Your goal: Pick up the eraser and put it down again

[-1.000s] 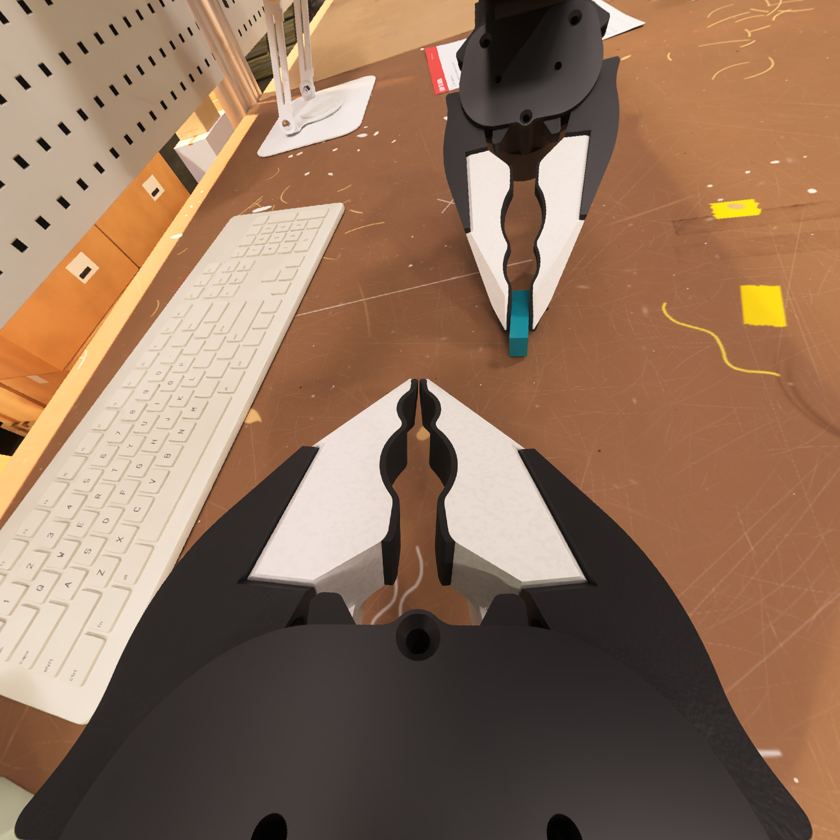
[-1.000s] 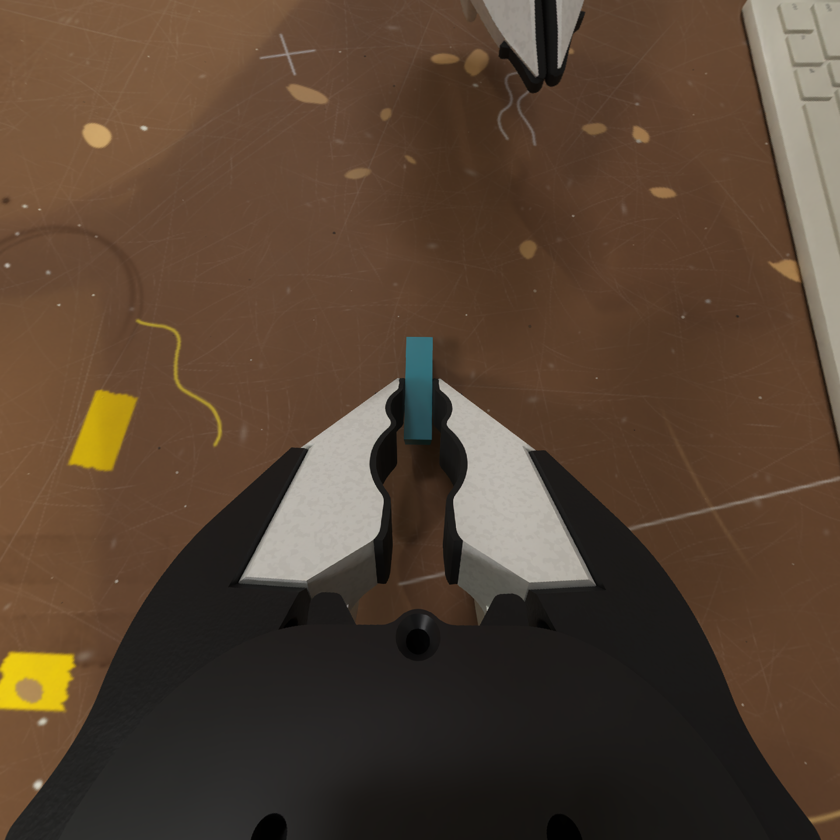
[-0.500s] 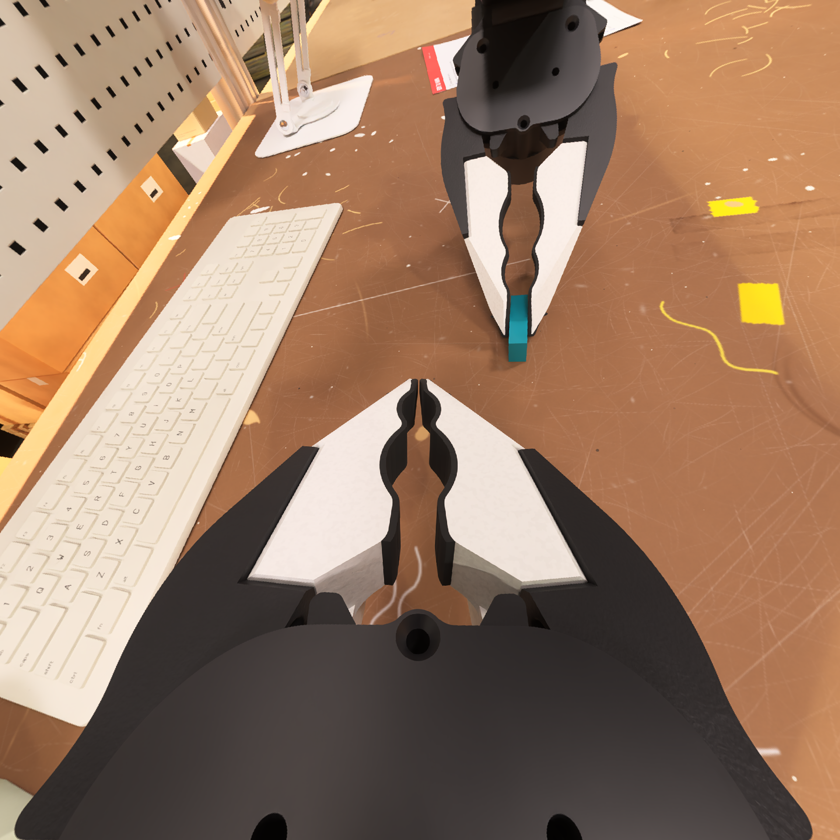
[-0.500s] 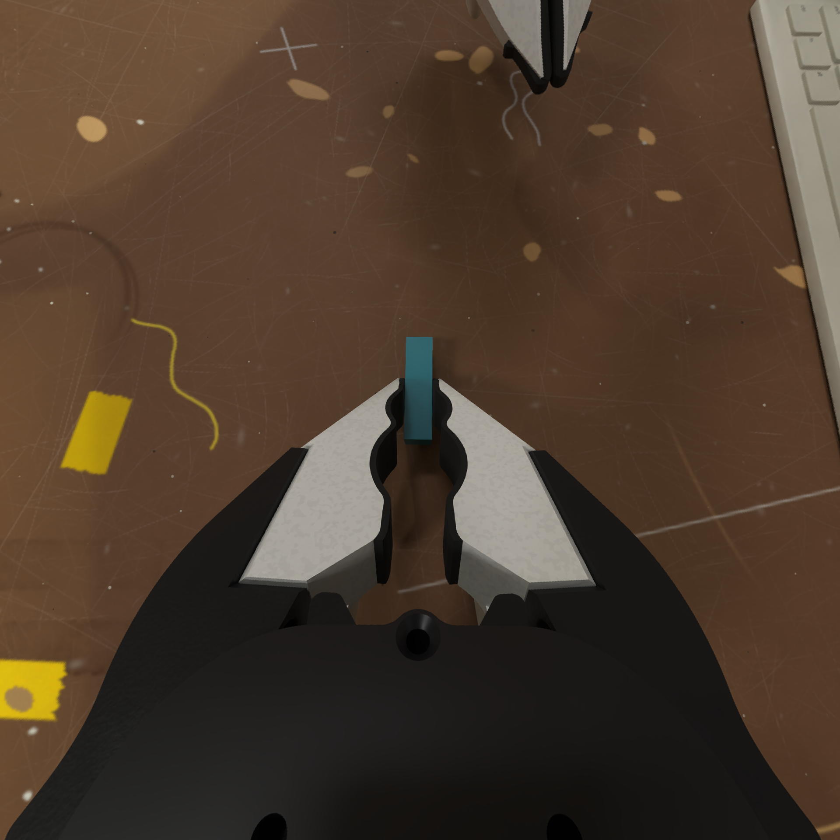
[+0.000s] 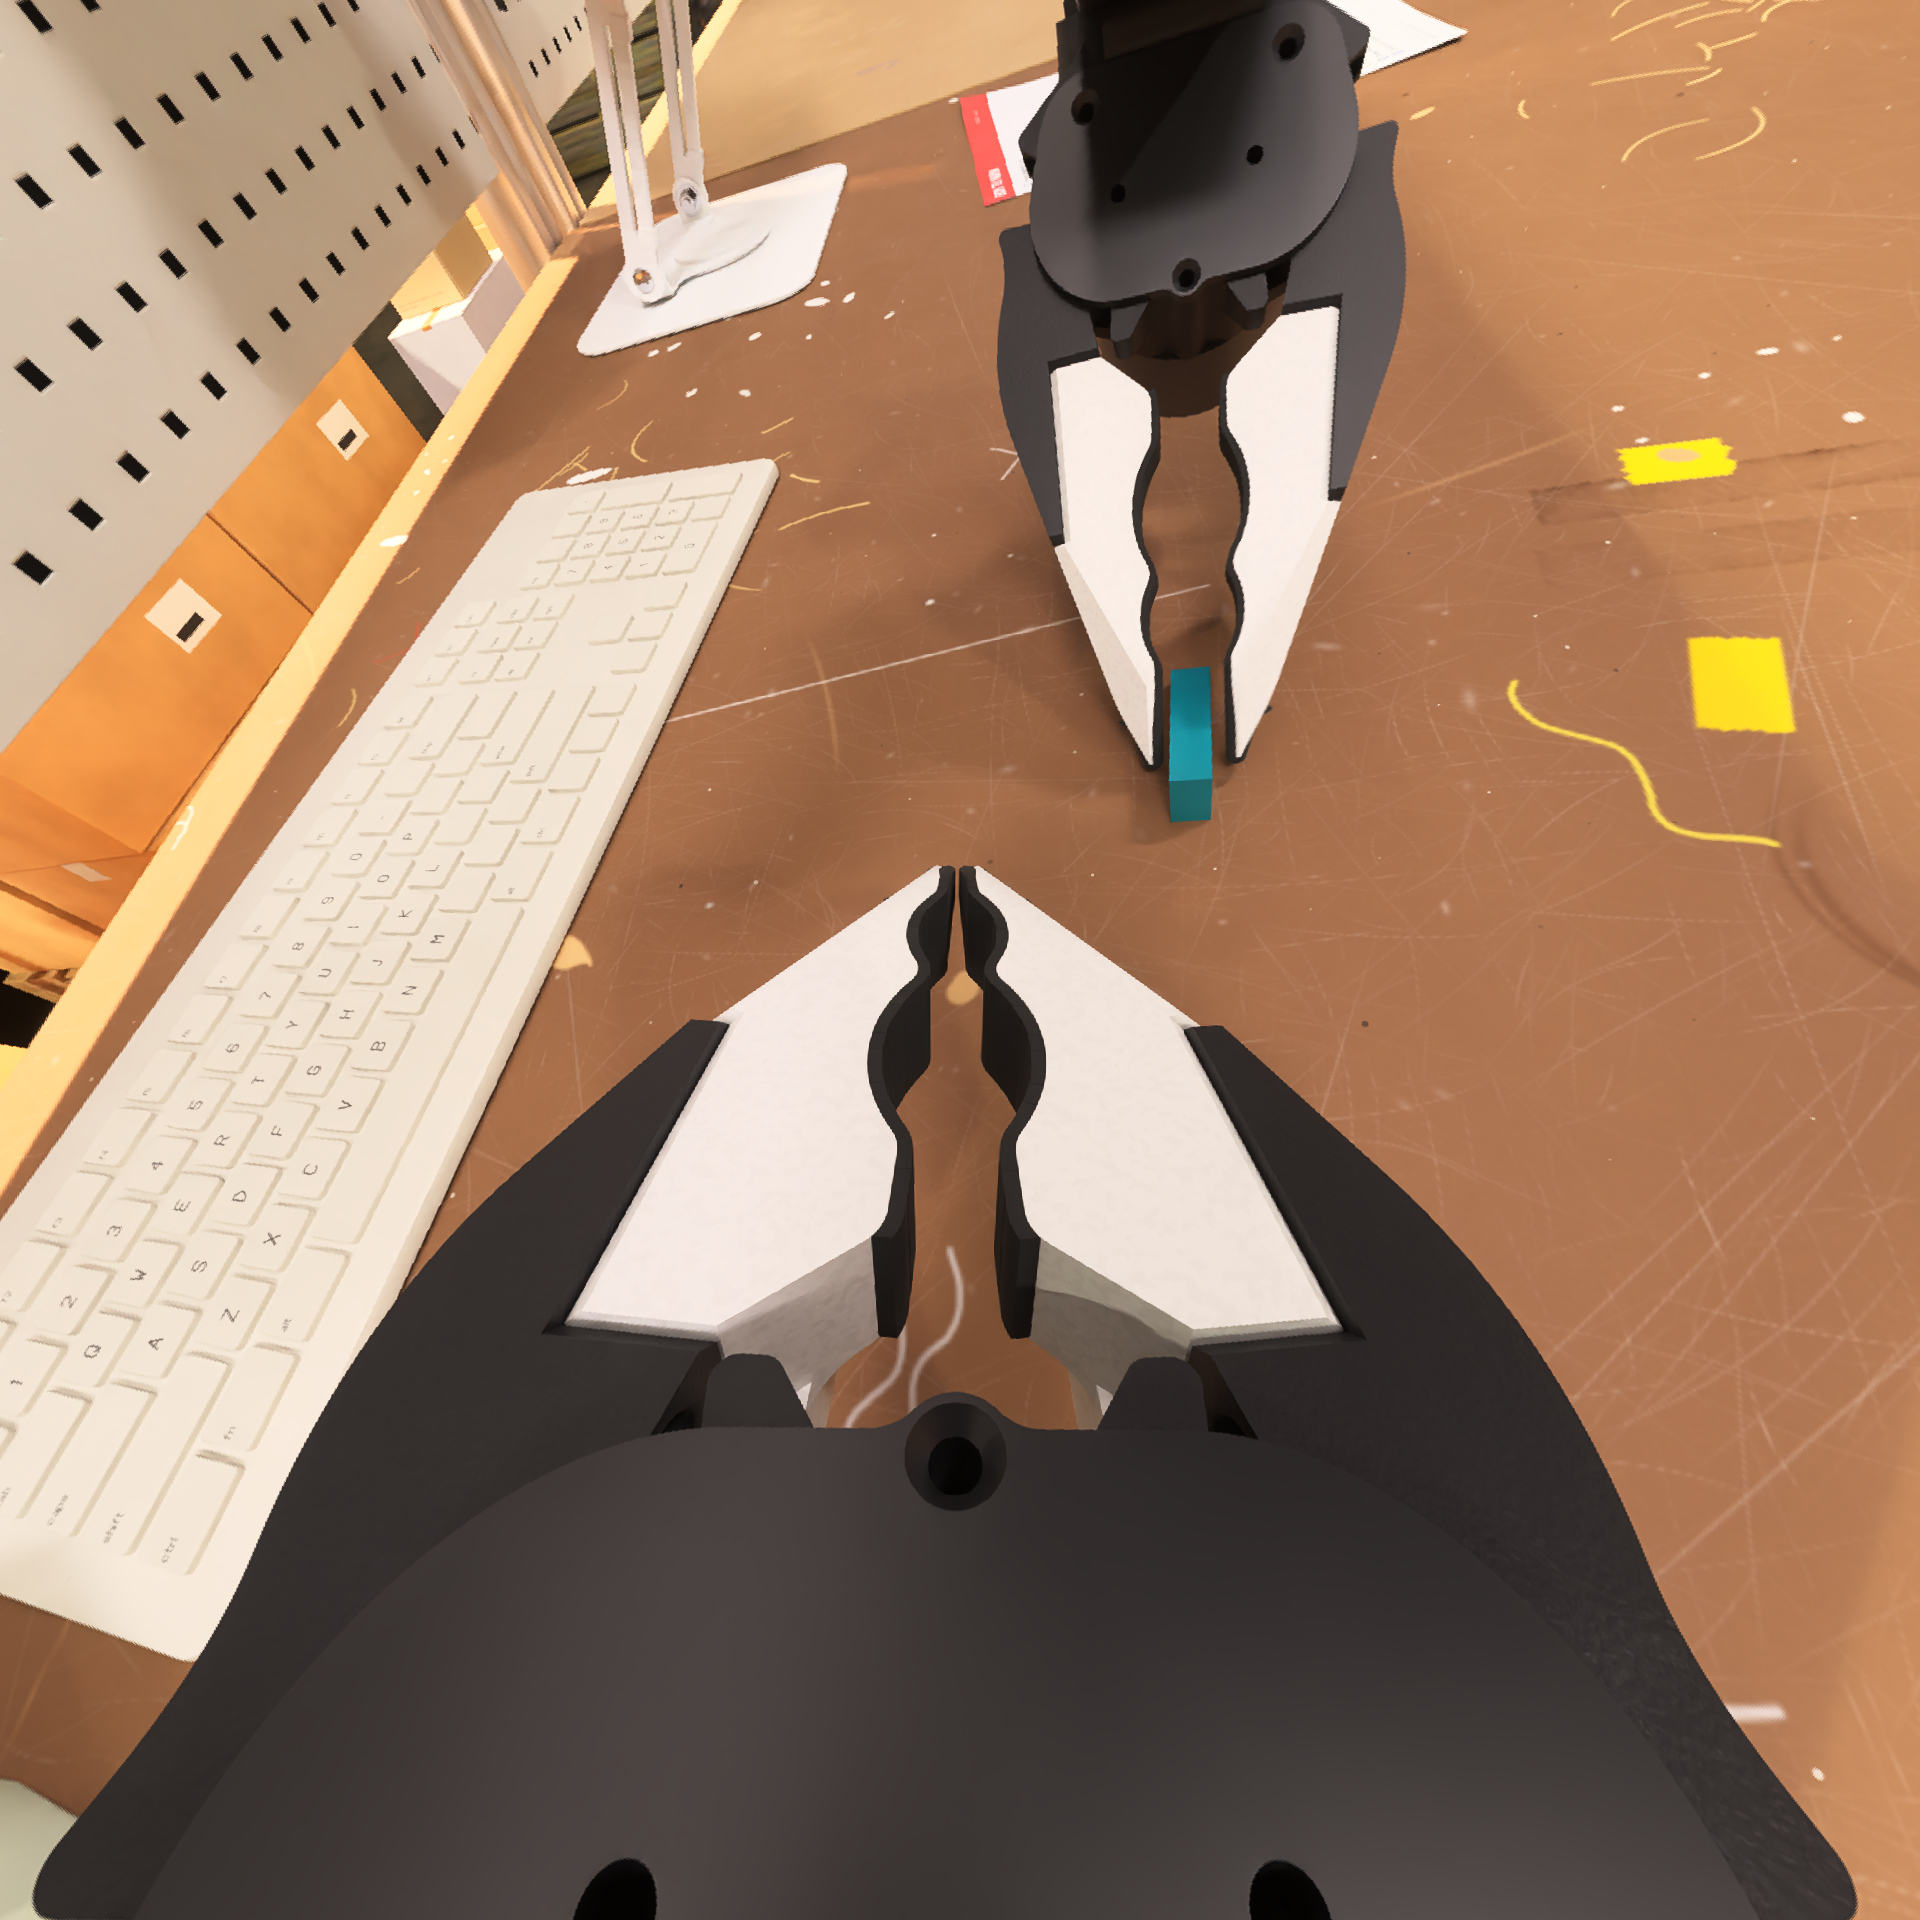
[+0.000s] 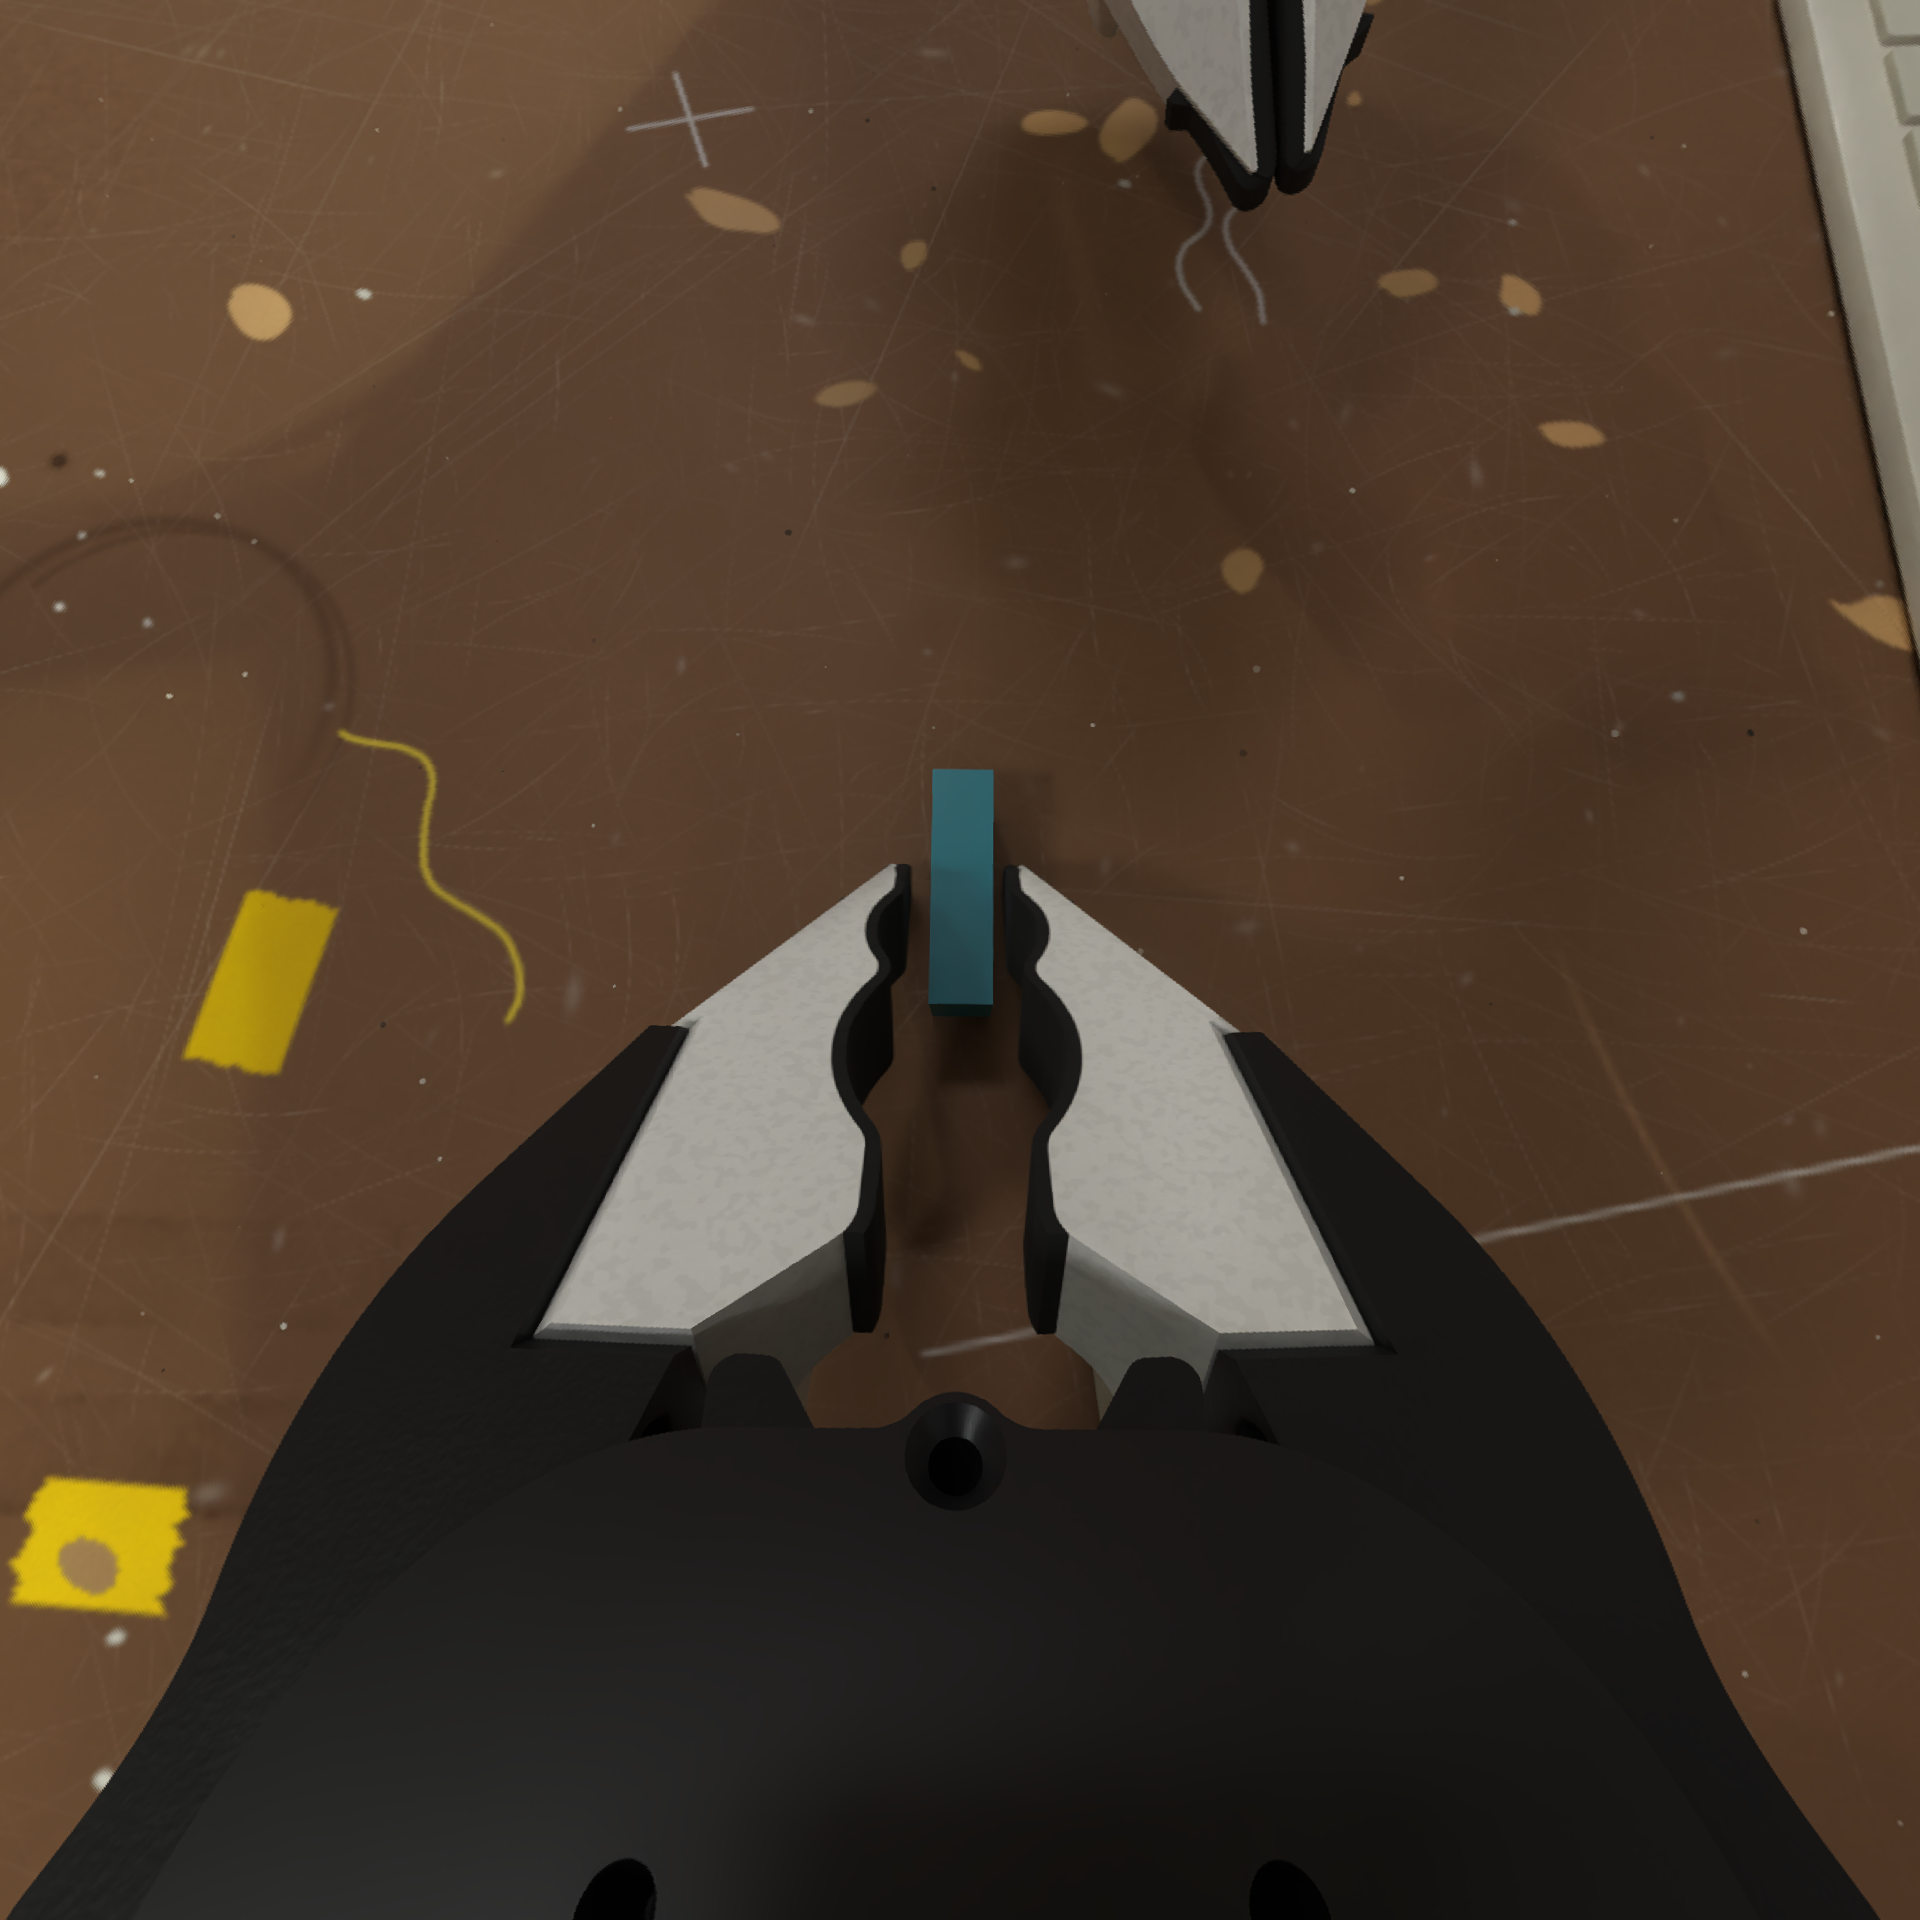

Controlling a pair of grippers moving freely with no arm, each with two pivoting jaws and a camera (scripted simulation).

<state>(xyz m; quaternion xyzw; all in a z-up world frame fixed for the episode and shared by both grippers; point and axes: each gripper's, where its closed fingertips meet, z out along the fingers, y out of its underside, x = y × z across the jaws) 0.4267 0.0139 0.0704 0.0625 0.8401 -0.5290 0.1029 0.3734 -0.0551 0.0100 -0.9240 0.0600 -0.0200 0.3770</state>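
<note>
The teal eraser (image 6: 961,894) stands on its narrow edge on the brown table, also shown in the left wrist view (image 5: 1190,748). My right gripper (image 6: 958,873) is open around it, with a thin gap between each fingertip and the eraser's sides. In the left wrist view the right gripper (image 5: 1193,761) points down at the table with its tips low beside the eraser. My left gripper (image 5: 956,873) is shut and empty, a short way in front of the eraser. Its closed tips show at the top of the right wrist view (image 6: 1262,177).
A white keyboard (image 5: 343,987) lies along the table's left side, its edge in the right wrist view (image 6: 1870,208). A white lamp base (image 5: 727,260) and a pegboard (image 5: 156,208) stand at the back left. Yellow tape pieces (image 5: 1740,686) (image 6: 260,982) mark the table.
My right gripper's jaws have opened off the eraser, which now stands free between them. The left gripper has stayed shut and barely moved.
</note>
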